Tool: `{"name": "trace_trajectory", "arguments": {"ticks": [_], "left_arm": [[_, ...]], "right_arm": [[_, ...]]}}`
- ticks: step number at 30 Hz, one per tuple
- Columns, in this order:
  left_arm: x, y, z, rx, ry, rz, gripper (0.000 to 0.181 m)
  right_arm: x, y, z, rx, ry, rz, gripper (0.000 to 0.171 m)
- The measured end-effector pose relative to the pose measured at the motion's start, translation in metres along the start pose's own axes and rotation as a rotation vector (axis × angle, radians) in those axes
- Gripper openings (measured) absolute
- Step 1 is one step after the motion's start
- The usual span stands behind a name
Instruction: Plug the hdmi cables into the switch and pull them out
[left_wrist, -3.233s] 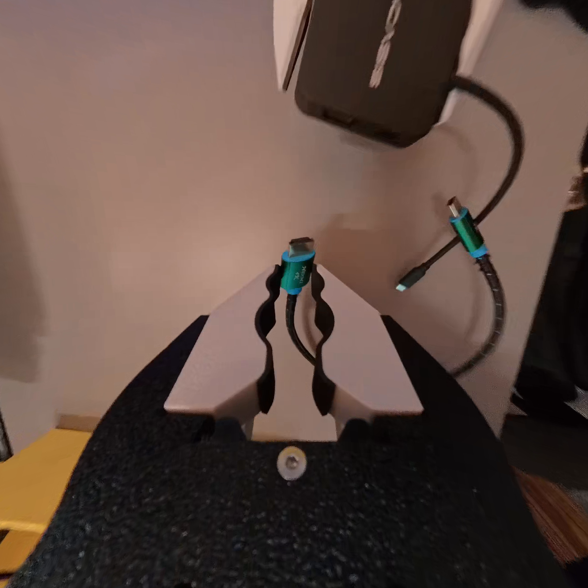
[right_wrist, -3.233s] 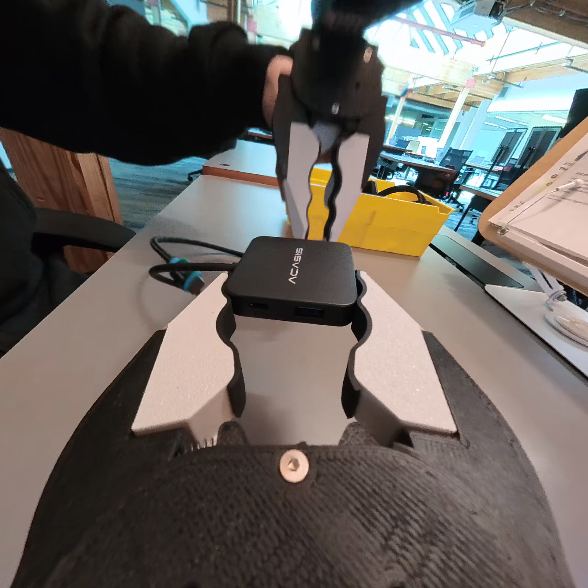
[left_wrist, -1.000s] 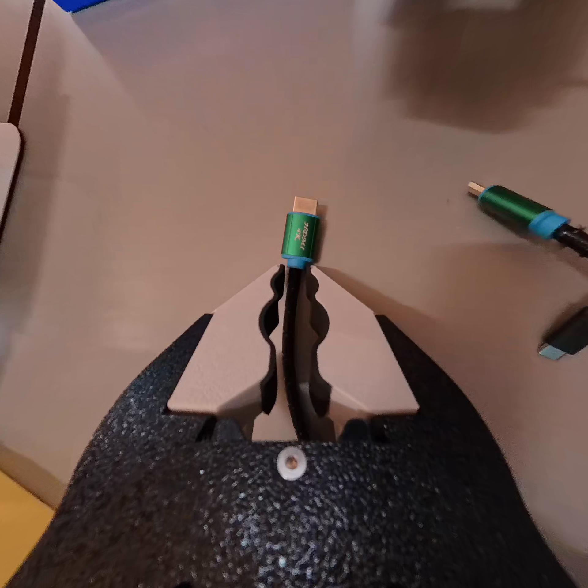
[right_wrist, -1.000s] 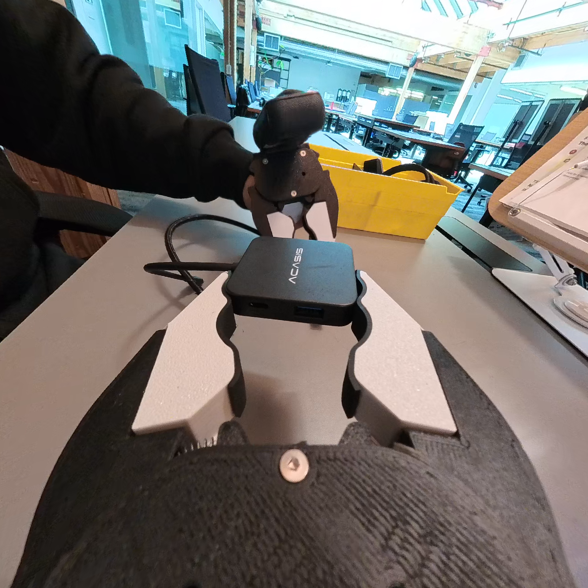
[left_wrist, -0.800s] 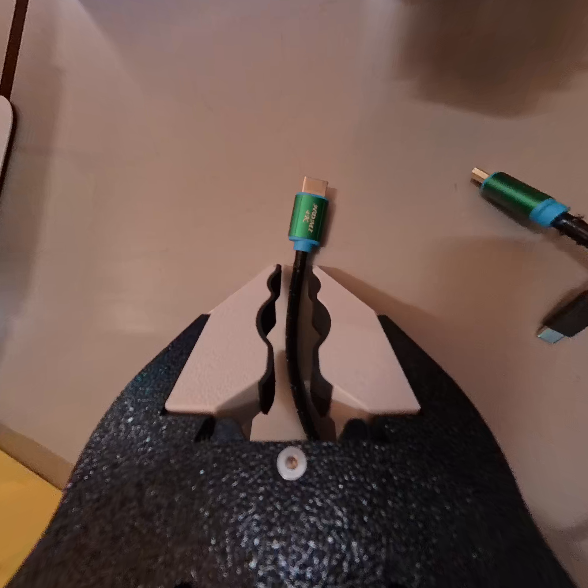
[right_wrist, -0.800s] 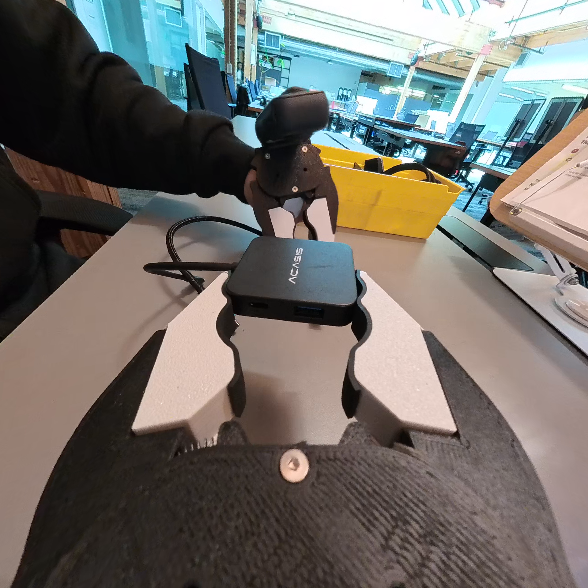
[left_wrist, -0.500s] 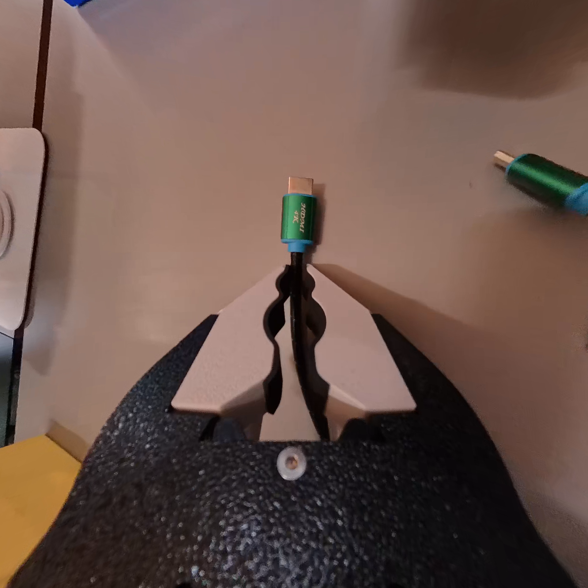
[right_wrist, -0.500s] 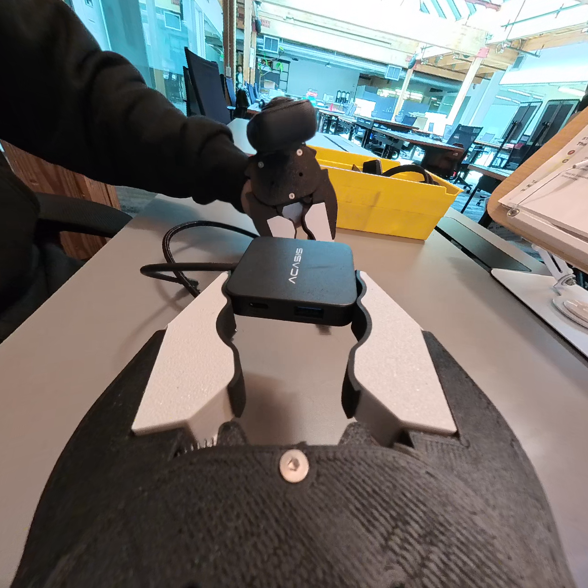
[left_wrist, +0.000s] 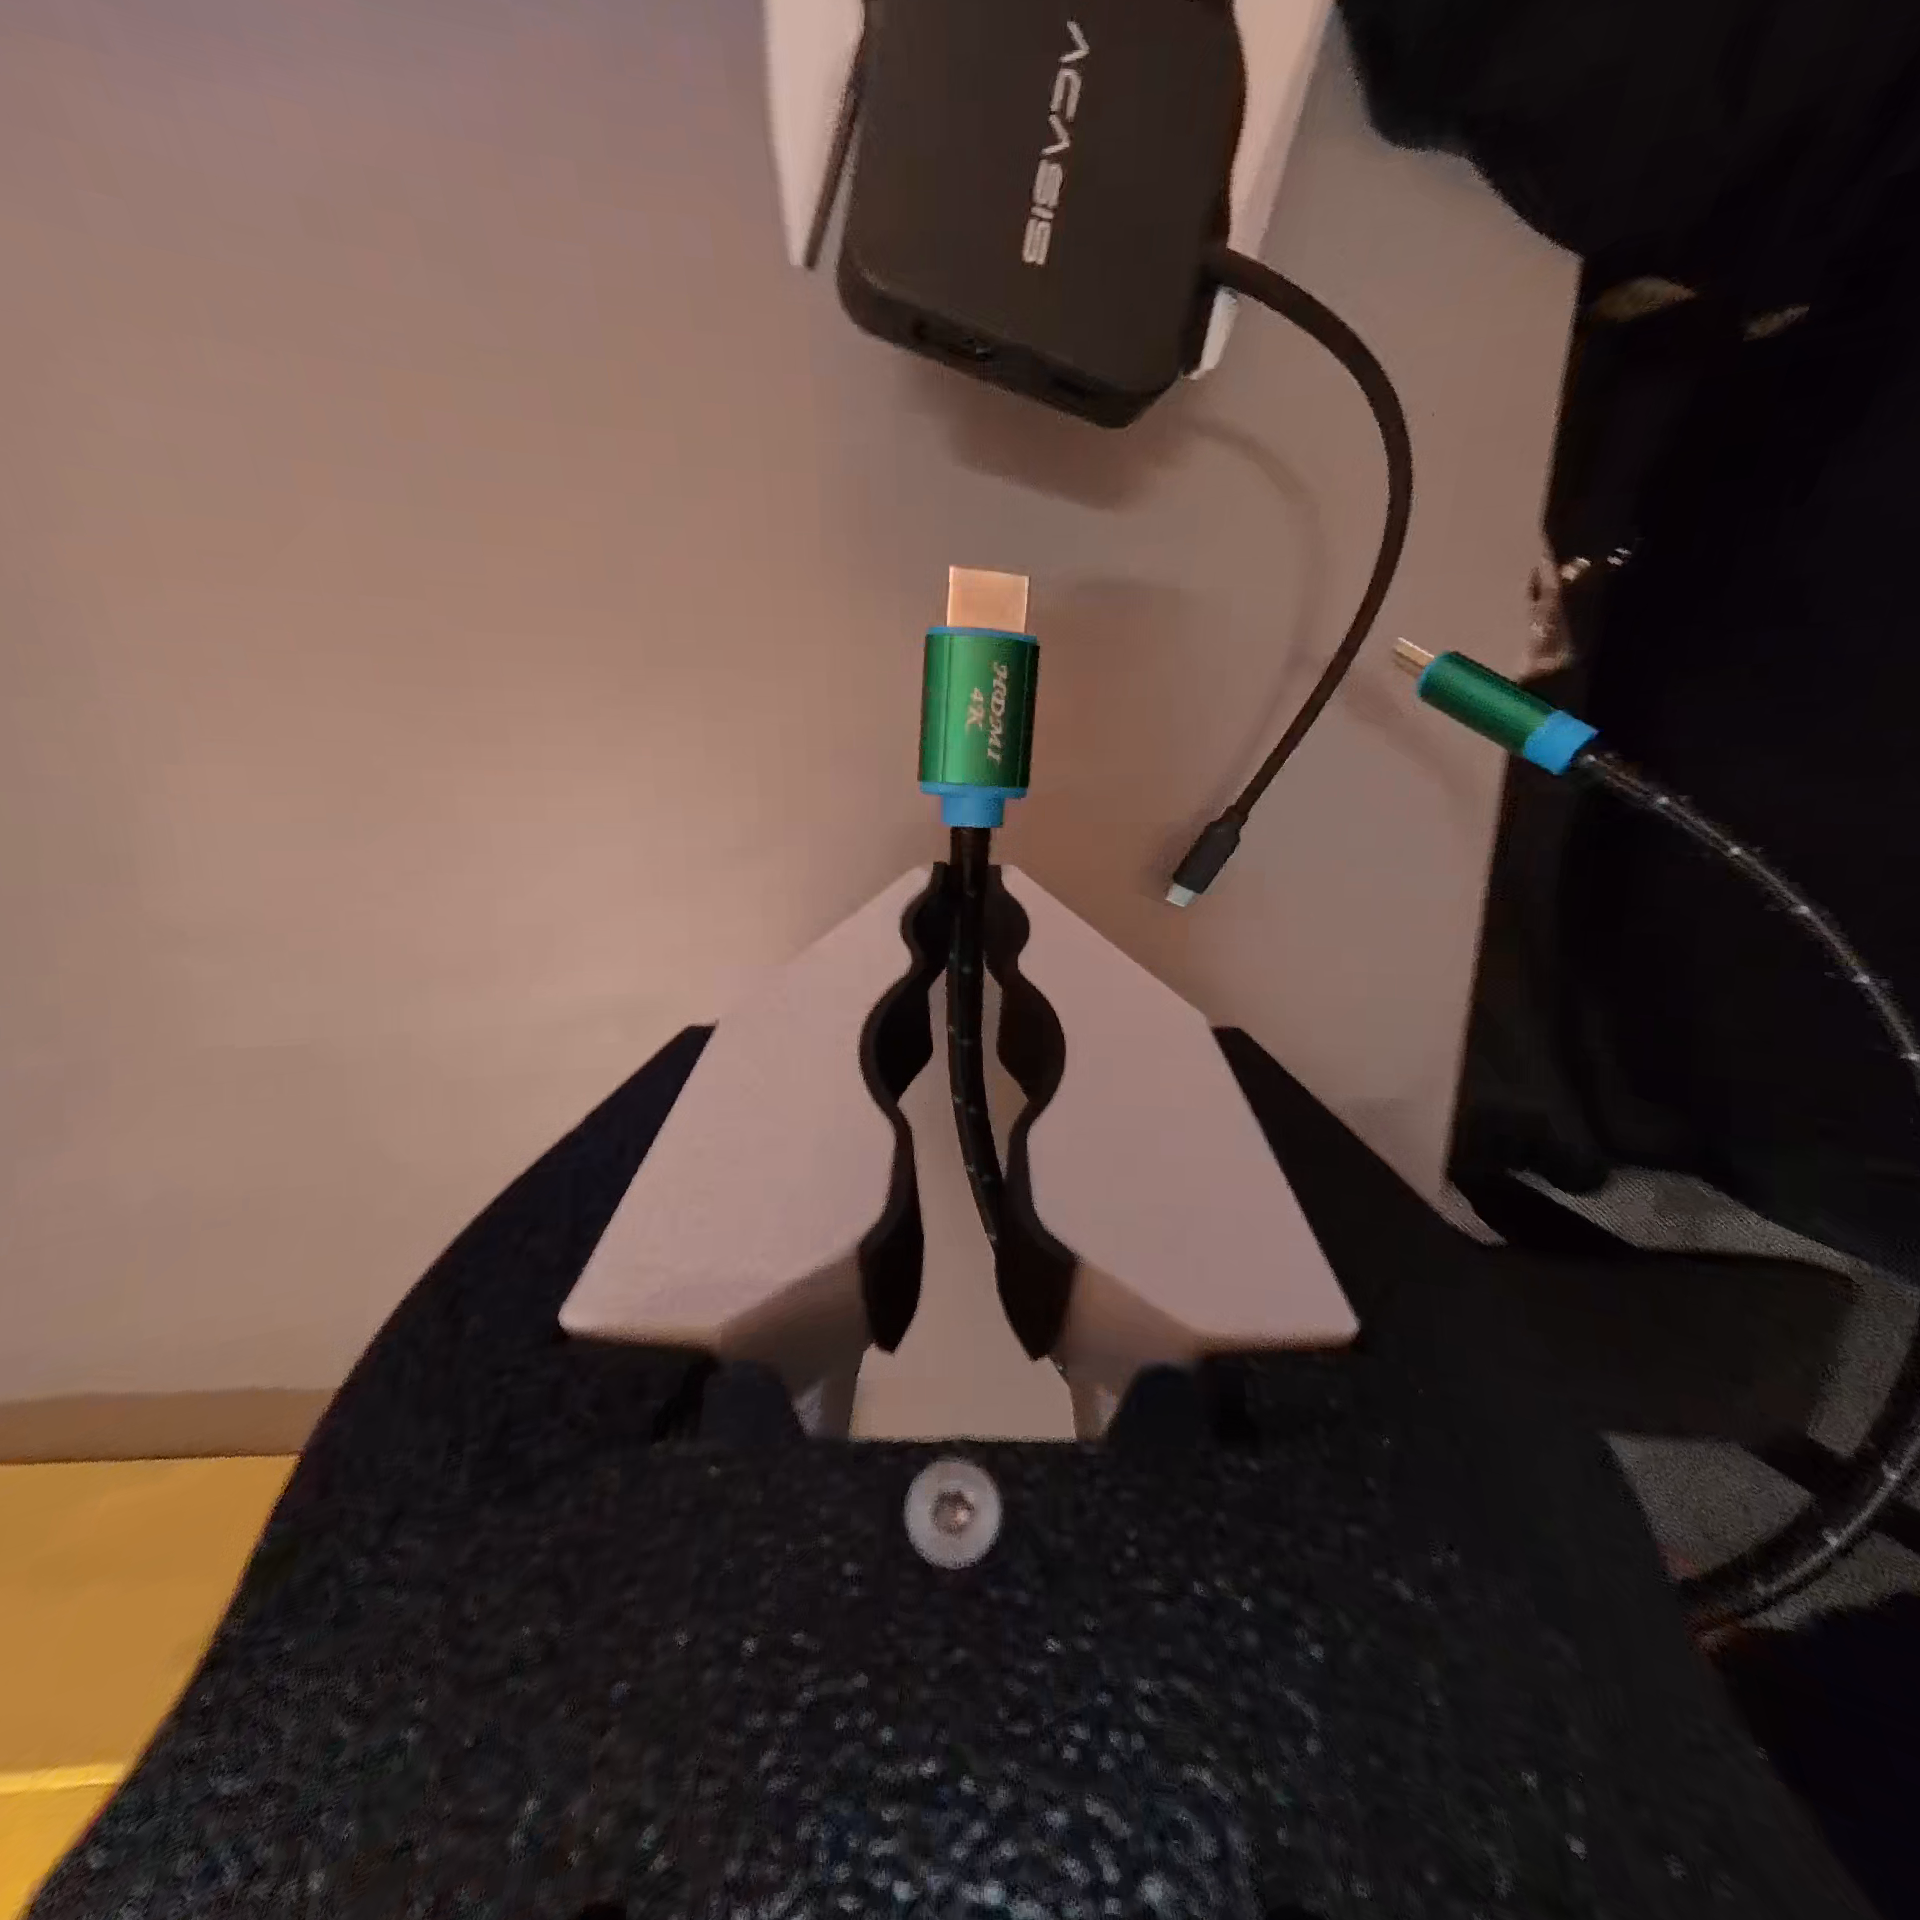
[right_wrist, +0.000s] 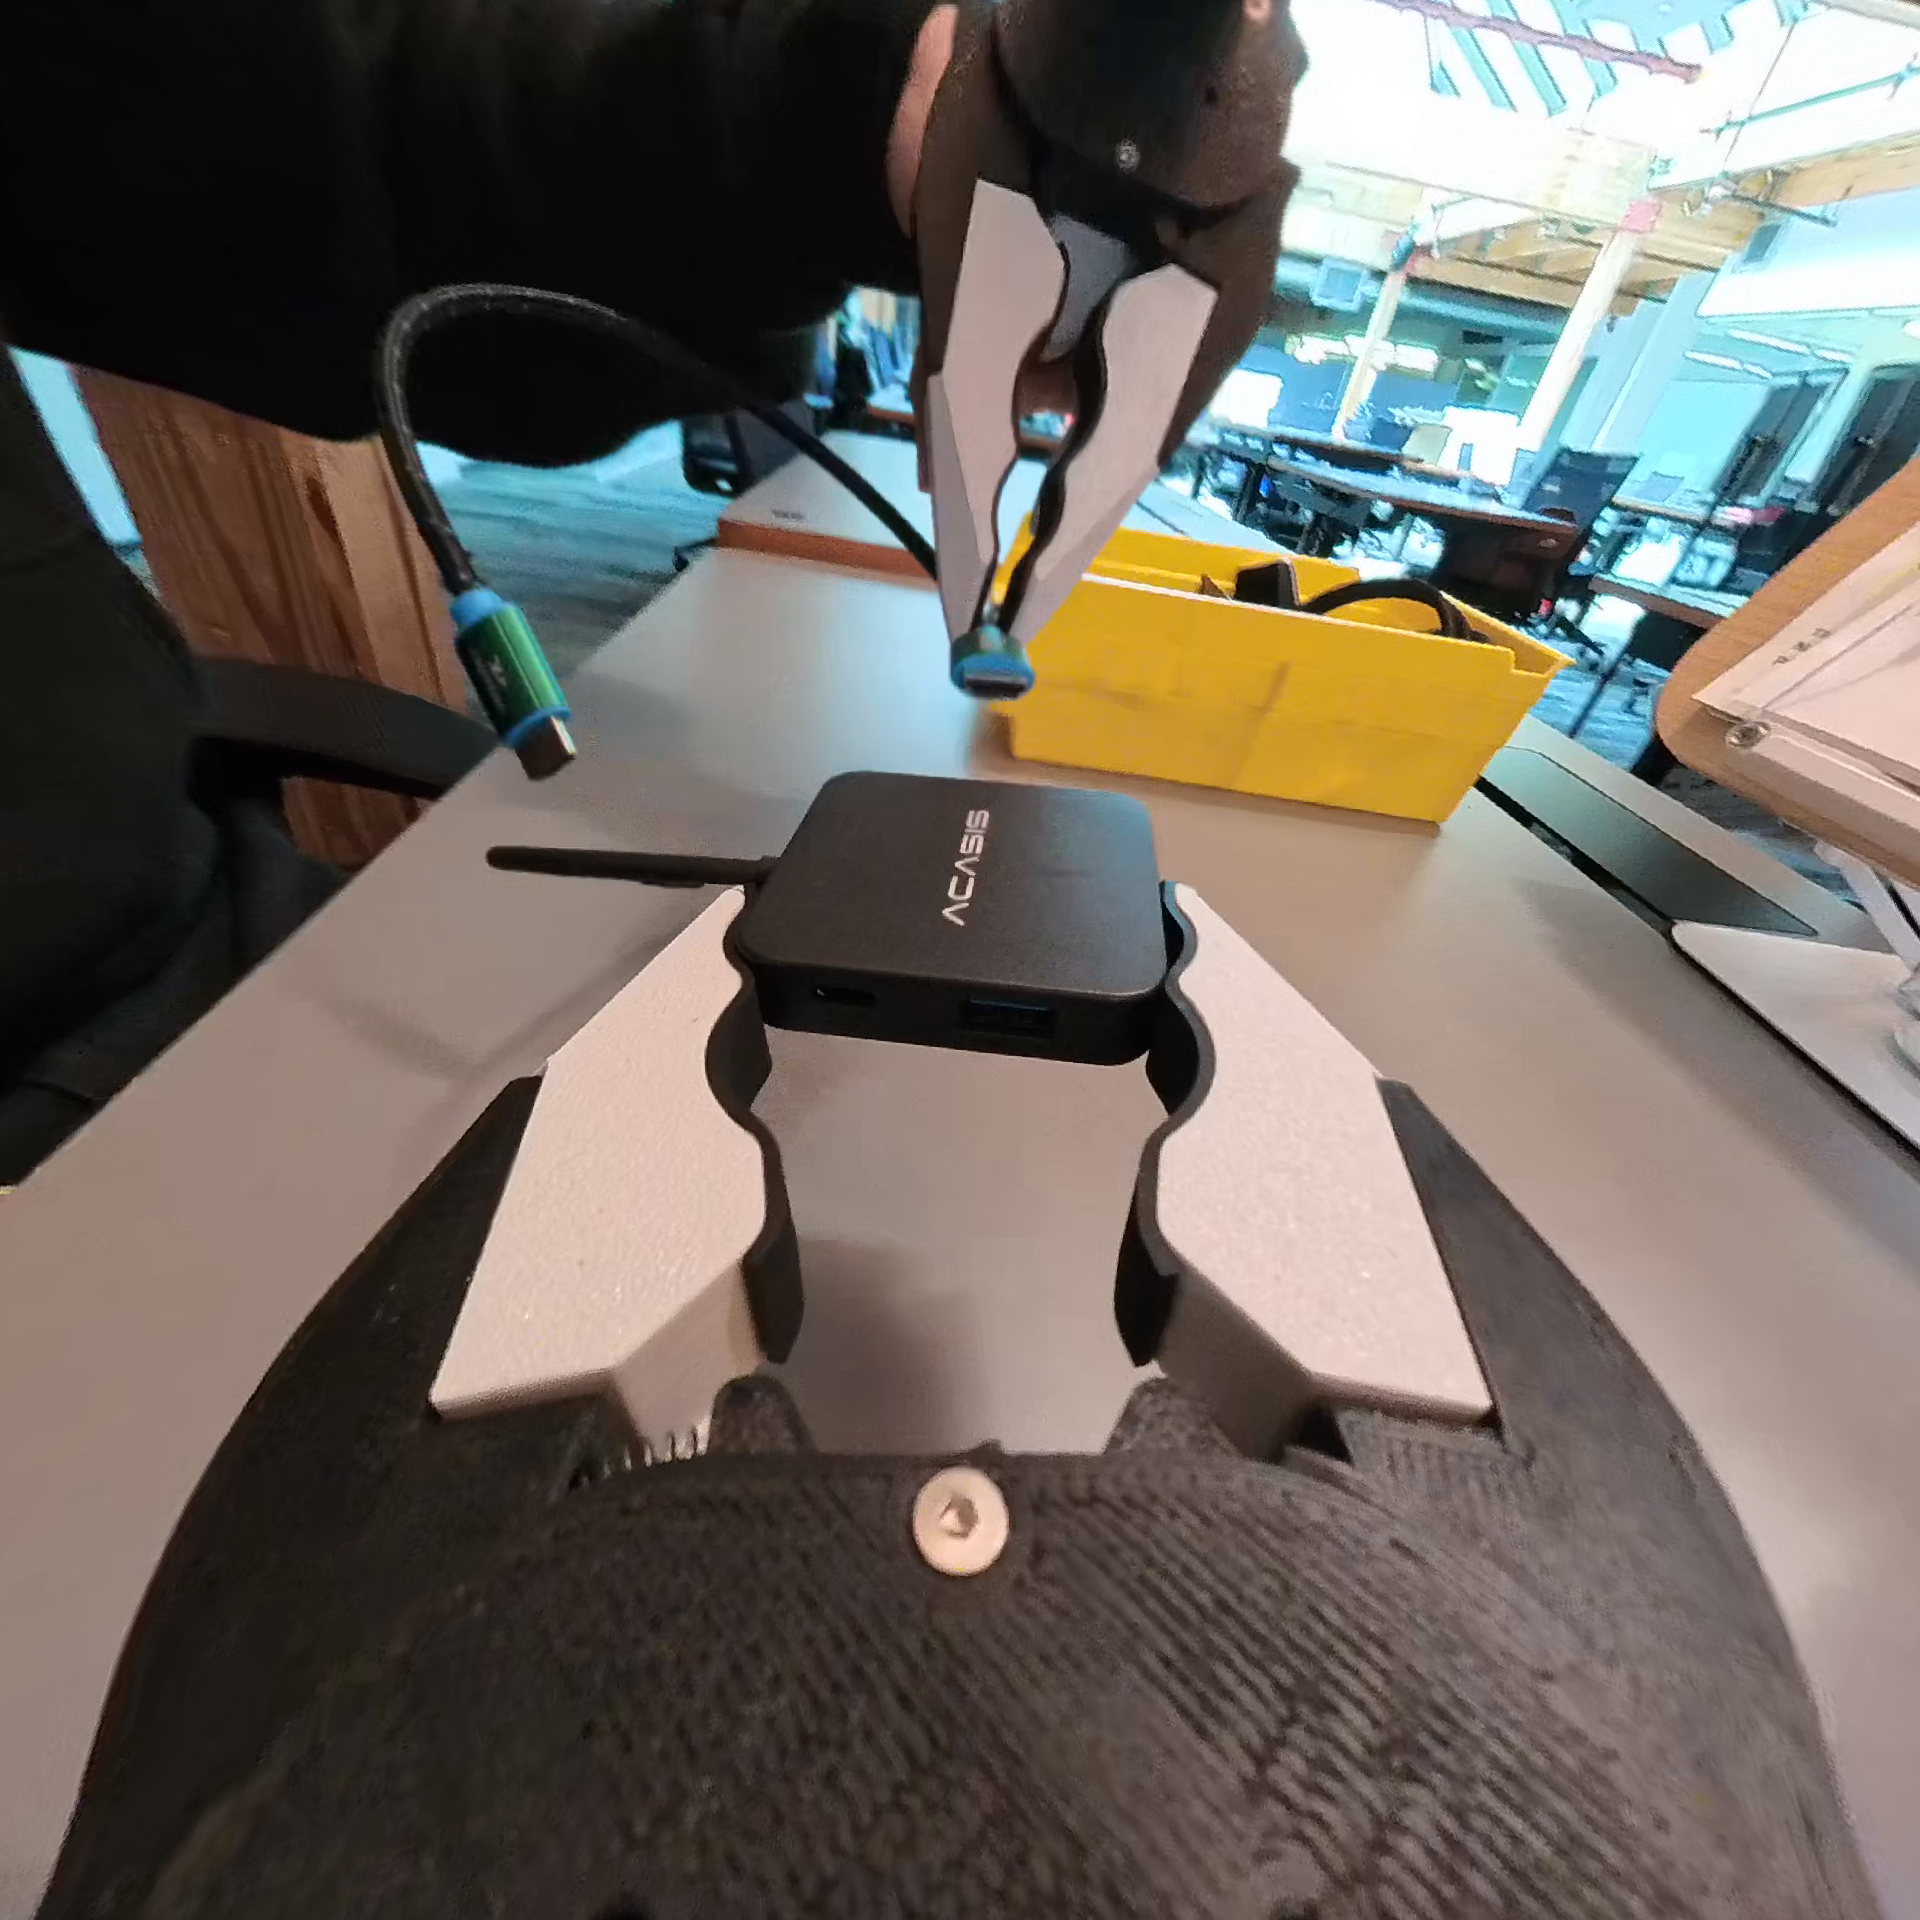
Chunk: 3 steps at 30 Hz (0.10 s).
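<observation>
My left gripper (left_wrist: 966, 883) is shut on the black braided cable just behind a green HDMI plug (left_wrist: 977, 717) with a gold tip. In the right wrist view the left gripper (right_wrist: 987, 623) hangs above the table with the plug (right_wrist: 992, 673) pointing down, a short way above and beyond the black switch (right_wrist: 966, 914). My right gripper (right_wrist: 961, 935) is shut on the switch's two sides and holds it flat on the grey table (right_wrist: 1455, 987). The switch (left_wrist: 1039, 197) also shows at the top of the left wrist view. The cable's second green plug (right_wrist: 509, 675) dangles free at the left.
The switch's short black lead (left_wrist: 1361, 540) ends in a small plug (left_wrist: 1195, 873) on the table. A yellow bin (right_wrist: 1268, 696) with cables stands behind the switch. A wooden post (right_wrist: 260, 582) is at the left, a tilted board (right_wrist: 1818, 675) at the right. A dark sleeve (right_wrist: 468, 156) crosses the top.
My left gripper has lifted the cable off the table and swung round over the switch, plug pointing down. The second plug now dangles in the air. The right gripper has stayed on the switch.
</observation>
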<state>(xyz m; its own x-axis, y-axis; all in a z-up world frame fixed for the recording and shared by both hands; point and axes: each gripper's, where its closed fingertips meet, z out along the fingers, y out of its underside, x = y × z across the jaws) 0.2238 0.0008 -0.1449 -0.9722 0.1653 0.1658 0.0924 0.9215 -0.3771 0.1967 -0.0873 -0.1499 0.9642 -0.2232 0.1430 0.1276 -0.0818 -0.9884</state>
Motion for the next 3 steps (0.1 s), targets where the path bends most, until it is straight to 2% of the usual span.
{"name": "trace_trajectory", "arguments": {"ticks": [1,3], "left_arm": [[0.0055,-0.0031,0.0007,-0.036,0.030,0.004,0.004],[0.0093,-0.0078,0.0028,-0.109,0.046,0.023,0.004]], "right_arm": [[-0.0035,-0.0041,-0.0001,0.030,-0.022,0.007,0.074],[-0.0102,-0.0120,-0.0003,0.087,-0.067,0.029,0.074]]}}
